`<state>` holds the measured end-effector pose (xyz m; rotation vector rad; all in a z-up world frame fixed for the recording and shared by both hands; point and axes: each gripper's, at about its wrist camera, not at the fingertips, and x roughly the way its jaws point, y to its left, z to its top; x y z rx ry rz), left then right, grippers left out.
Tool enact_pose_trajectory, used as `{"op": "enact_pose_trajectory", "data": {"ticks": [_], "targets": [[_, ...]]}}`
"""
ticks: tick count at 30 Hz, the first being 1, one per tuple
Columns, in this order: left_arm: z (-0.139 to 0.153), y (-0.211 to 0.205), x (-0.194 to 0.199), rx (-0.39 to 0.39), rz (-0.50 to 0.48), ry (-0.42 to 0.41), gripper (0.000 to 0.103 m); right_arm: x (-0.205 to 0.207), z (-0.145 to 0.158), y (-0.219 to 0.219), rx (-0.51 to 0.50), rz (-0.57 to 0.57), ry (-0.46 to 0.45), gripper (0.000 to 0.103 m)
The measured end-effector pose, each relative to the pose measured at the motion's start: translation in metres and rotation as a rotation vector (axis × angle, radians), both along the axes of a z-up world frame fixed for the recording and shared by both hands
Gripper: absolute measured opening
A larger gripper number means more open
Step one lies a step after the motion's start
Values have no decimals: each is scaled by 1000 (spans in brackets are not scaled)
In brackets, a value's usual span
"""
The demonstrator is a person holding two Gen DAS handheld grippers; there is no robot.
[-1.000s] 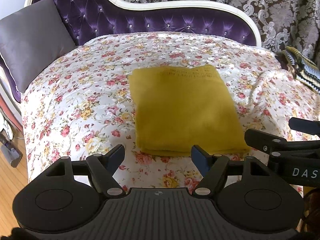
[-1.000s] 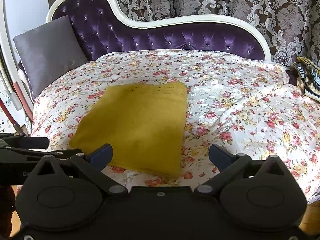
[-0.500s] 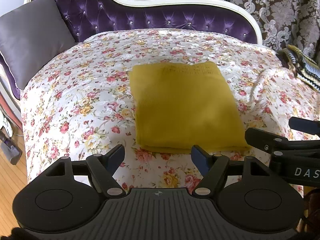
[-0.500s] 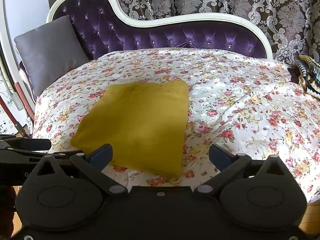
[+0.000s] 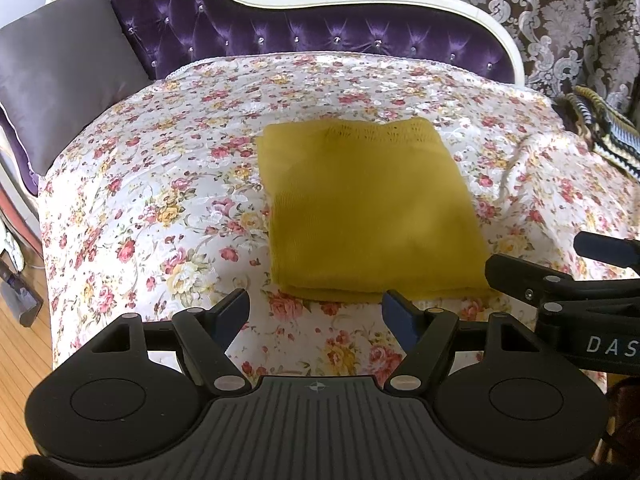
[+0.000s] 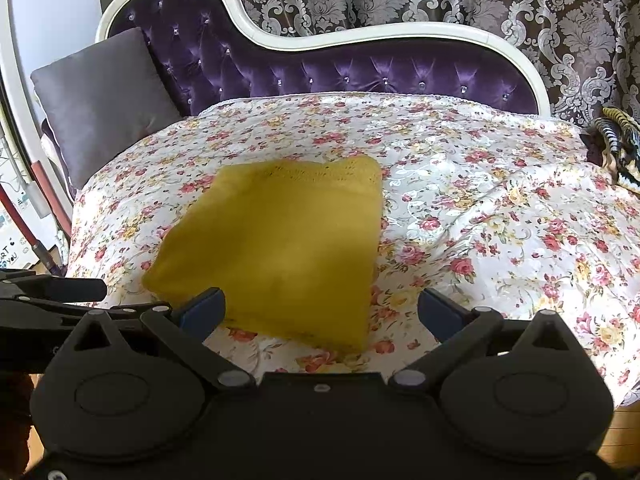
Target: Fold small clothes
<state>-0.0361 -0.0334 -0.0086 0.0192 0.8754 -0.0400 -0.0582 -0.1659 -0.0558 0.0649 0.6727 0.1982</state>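
Floral cover [image 5: 168, 208] open all round yellow cloth [image 5: 368, 216] | grey cushion [image 5: 60, 76] blocks far left | striped knit [image 5: 600, 136] crowds right edge

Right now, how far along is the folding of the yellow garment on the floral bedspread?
Looks done: the yellow knit garment lies as a flat, squared rectangle with stacked layers at its near edge, on the floral bedspread. In hand: nothing; the left gripper and right gripper are open and empty, short of the near edge. Left: possibly one more fold; the striped knit at the far right looks unfolded.
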Motion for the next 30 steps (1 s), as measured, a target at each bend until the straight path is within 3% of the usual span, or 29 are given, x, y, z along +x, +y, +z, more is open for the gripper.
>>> {"op": "enact_pose_trajectory", "data": {"ticks": [30], "targets": [[-4,8,9,5,20,30,72,10,-7,-1,23,9,43,102]]}}
